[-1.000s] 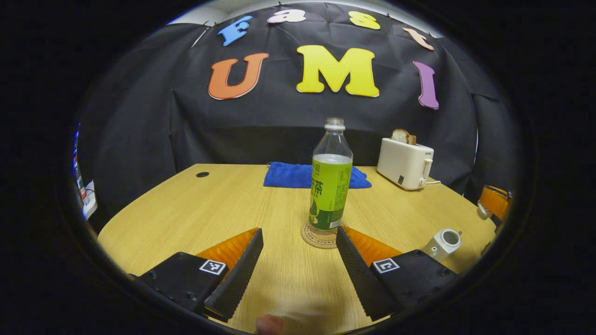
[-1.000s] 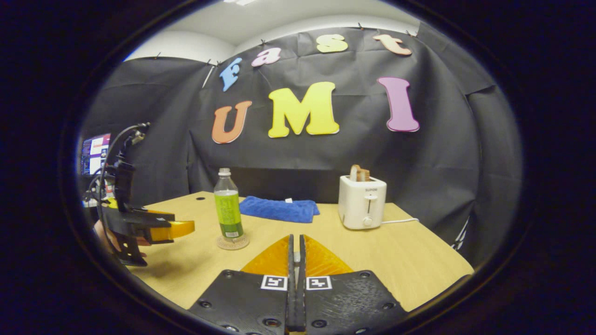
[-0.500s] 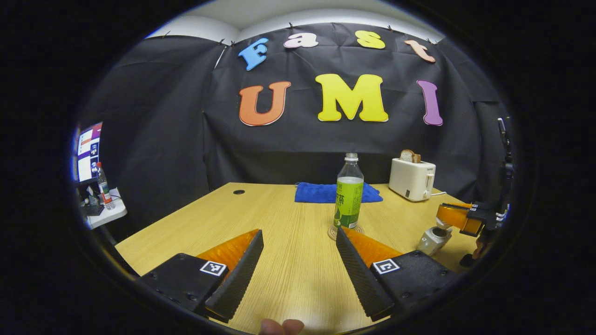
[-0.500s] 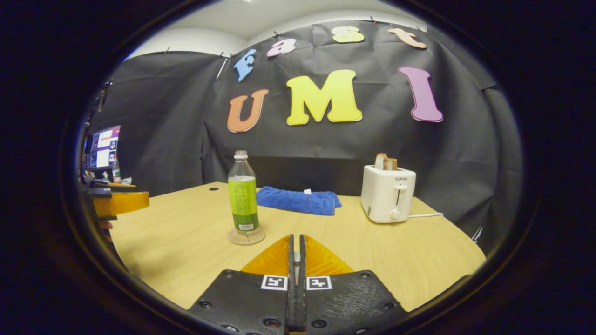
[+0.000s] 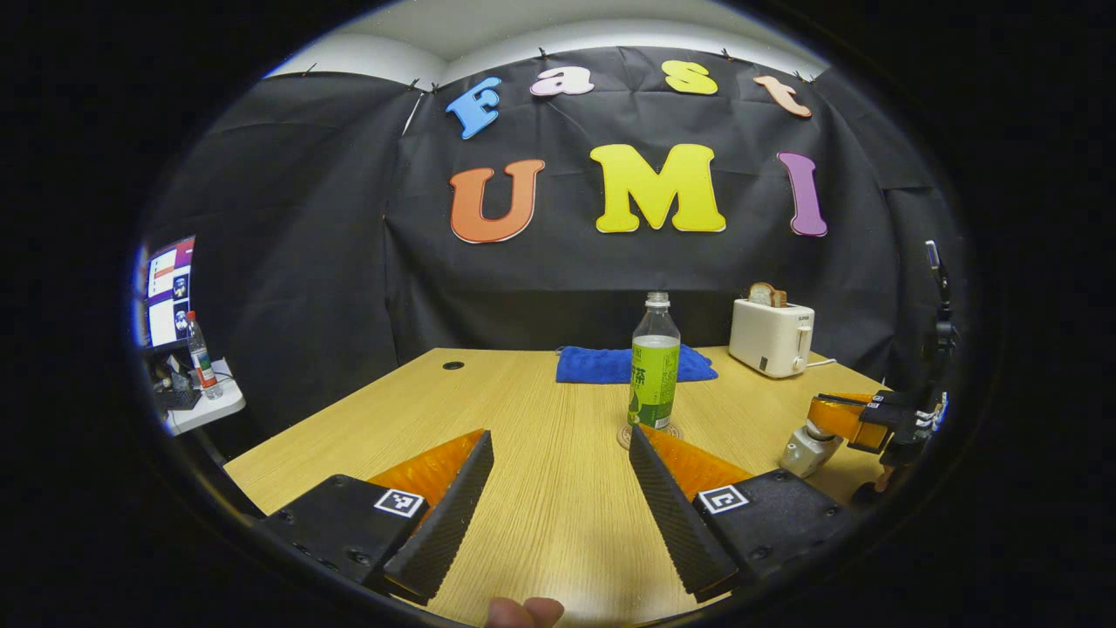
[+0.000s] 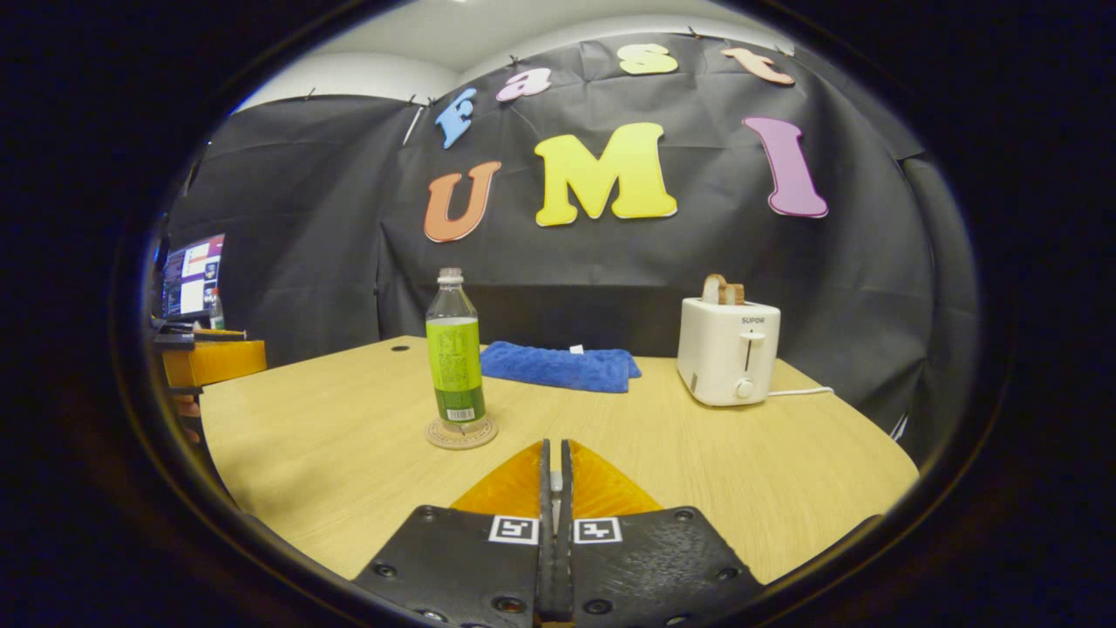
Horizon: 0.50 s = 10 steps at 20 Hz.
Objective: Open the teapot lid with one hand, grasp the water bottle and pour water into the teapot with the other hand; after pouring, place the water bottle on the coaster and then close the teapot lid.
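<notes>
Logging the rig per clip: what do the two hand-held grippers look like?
Both the left gripper and right gripper have wedge-shaped fingers with ribbed inner faces on black bolted blocks, each block carrying a square black-and-white marker.

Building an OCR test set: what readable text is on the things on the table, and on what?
"SUPOR": front of the toaster.
Water bottle label: printed text and a barcode, too small to read here; a large character shows on it in the left gripper view, not clear enough to quote.
Coaster rim: lettering, blurred.
Blue towel tag: unreadable.
</notes>
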Tool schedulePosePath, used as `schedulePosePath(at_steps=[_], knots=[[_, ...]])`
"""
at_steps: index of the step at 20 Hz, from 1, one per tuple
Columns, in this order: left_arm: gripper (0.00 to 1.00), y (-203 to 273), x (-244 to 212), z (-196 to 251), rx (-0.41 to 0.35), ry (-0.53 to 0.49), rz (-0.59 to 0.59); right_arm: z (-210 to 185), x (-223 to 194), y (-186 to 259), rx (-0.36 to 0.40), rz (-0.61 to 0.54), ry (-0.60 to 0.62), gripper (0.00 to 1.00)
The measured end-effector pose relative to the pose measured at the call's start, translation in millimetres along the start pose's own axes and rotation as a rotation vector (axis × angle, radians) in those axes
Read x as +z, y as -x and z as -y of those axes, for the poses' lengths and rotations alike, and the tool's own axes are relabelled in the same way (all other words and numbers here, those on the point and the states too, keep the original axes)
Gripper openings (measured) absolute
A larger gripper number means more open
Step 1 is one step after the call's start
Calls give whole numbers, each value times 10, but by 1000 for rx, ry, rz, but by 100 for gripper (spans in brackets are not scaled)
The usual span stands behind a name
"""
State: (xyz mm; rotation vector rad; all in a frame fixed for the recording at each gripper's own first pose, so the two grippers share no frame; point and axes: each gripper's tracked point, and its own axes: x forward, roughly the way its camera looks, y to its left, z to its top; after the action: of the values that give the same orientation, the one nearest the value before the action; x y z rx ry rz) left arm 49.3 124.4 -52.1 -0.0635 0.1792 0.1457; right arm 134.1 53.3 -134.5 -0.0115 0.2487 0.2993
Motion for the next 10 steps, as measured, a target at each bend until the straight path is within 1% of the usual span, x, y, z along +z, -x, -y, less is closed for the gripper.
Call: schedulePosePath(at_steps=[6, 9, 10], knots=[[98, 25, 7, 34, -7, -6, 0, -22, -56, 16, 1, -2, -3, 0], [98, 36, 21, 51, -10, -6, 0, 1, -62, 12, -15, -3, 7, 0], [98, 36, 37, 59, -10, -7, 3, 5, -50, -6, -21, 1, 16, 1]])
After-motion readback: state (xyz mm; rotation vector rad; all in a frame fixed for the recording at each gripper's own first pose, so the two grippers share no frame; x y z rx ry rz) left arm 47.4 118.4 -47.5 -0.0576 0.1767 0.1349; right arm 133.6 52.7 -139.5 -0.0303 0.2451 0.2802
